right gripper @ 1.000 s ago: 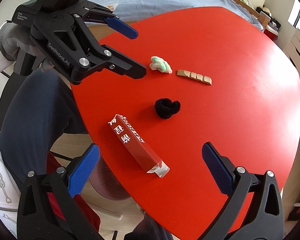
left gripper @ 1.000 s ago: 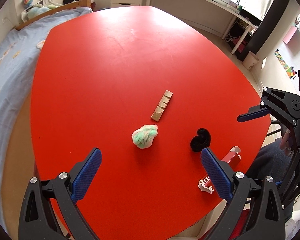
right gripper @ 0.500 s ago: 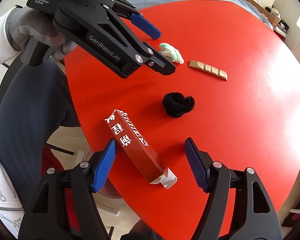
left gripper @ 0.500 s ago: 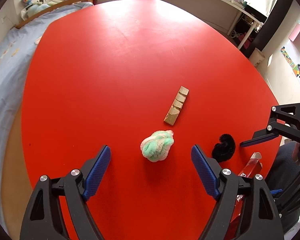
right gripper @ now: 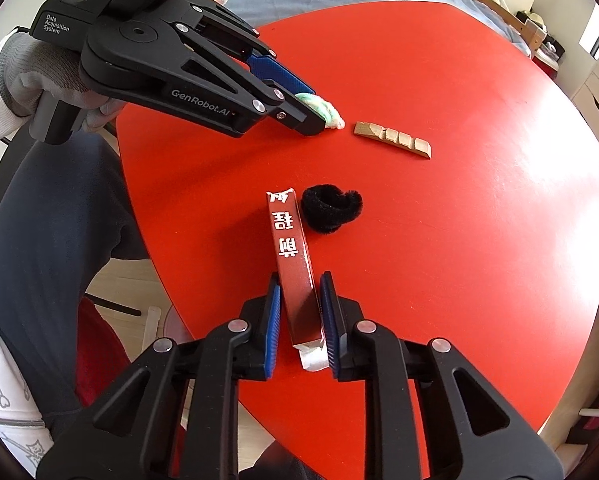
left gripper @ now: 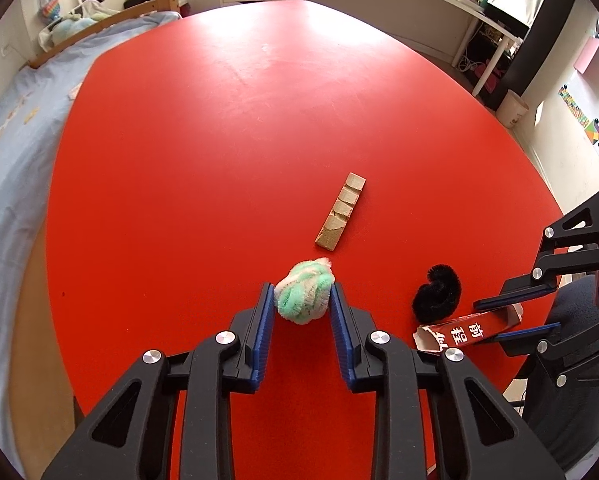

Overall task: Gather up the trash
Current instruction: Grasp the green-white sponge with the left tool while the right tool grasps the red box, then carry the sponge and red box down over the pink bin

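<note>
The green-and-white fuzzy ball (left gripper: pixel 304 298) lies on the red surface (left gripper: pixel 219 160) between the blue pads of the left tool (left gripper: pixel 302 308), whose jaws are closing and already touch it on both flanks. At about 1 o'clock from it lies a tan segmented bar (left gripper: pixel 340 211), and at 3 o'clock a black fuzzy ring (left gripper: pixel 437 292). Just beside the ring, the red carton (right gripper: pixel 293 264) sits near the surface's edge with its torn end toward the ring; the right tool (right gripper: pixel 299 312) has clamped down on its nearer half, jaws nearly together on its long sides.

To do this step well, the left squeeze should probably finish gently, since the ball looks soft and may squirt forward if pinched only at its near side; seating the pads deeper around its middle would help. The carton is likely light and crushable, so a straight lift seems wiser than dragging it into the ring. No bin is visible in either view.
</note>
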Tool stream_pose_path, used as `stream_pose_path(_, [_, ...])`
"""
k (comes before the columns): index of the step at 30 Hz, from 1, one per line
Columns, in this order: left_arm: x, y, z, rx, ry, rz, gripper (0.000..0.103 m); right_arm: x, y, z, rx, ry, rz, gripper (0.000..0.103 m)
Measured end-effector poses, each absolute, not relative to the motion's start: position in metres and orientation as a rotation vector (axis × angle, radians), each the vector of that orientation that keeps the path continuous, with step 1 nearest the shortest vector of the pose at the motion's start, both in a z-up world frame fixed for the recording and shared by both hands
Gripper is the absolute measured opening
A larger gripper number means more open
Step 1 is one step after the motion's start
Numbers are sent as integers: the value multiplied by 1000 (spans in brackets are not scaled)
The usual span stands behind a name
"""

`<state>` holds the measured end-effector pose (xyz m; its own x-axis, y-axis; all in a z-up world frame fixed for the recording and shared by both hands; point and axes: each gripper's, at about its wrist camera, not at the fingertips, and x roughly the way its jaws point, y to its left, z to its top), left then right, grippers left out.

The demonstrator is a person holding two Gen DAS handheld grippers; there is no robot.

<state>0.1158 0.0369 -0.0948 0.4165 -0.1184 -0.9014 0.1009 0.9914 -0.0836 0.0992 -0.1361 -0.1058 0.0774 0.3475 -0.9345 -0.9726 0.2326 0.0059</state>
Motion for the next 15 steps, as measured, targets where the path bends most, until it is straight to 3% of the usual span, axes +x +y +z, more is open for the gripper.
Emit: stream_pose_path(15, [101,35,-77,-34,1094,-139,21,96,-144,-96,-734,1013,1136,15])
